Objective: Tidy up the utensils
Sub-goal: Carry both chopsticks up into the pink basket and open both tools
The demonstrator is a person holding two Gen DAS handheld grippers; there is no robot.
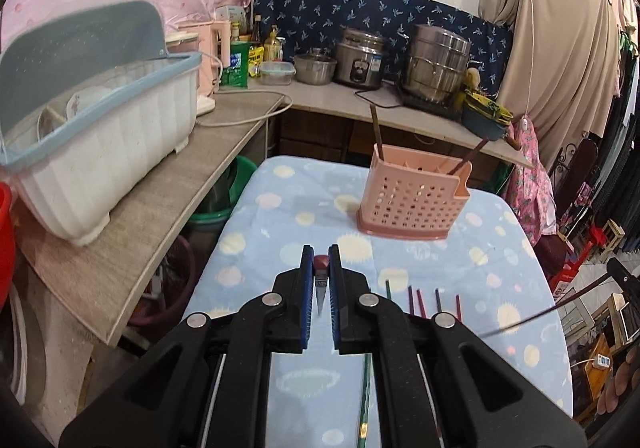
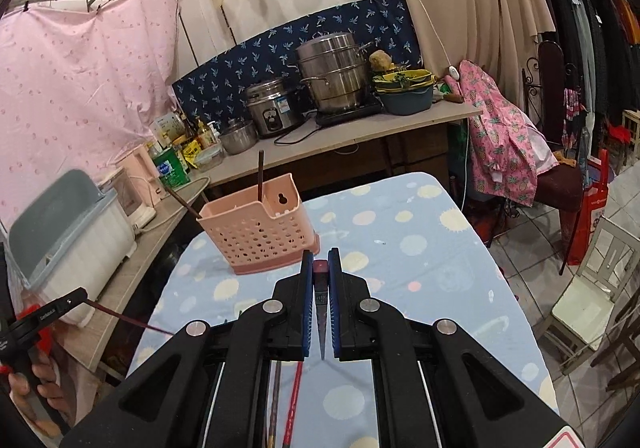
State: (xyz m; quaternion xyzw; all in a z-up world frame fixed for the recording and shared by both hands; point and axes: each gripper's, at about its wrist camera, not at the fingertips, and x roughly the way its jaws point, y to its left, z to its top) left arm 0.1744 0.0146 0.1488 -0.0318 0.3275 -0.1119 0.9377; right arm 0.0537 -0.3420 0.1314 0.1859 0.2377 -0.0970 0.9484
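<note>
Left gripper (image 1: 320,262): its black arms fill the foreground; the blue-padded jaws are clenched on one dark red chopstick (image 1: 321,280), seen end-on, long axis running along the fingers toward the camera.
Right gripper (image 2: 321,262): likewise clamped on a single dark chopstick (image 2: 321,300), end-on between the pads, pointing forward and slightly down.
Left hand (image 2: 36,388): seen at the lower left edge of the right wrist view, around the left gripper's handle, with its chopstick jutting out as a thin red line over the table's edge.
Loose chopsticks (image 1: 418,302): several lie side by side on the cloth just beyond the left gripper, tips pointing away toward the holder; their near parts are hidden behind the arms.
Table (image 1: 280,208): covered in a pale blue cloth with yellow and pastel spots; its left edge drops beside the counter, its right edge is rounded.
Utensil holder (image 1: 412,198): a pink perforated plastic caddy standing upright toward the table's far end, two brown chopsticks (image 1: 376,132) upright and leaning in it.
Open room: bare cloth between the grippers and the holder.
Counter (image 1: 160,208): wood-look, along the left and back, bearing a white dish rack (image 1: 100,160) with a grey lid.
Far back: a rice cooker (image 1: 360,60) and a steel steamer pot (image 1: 438,60) against navy patterned cloth; a pink curtain to the left.
</note>
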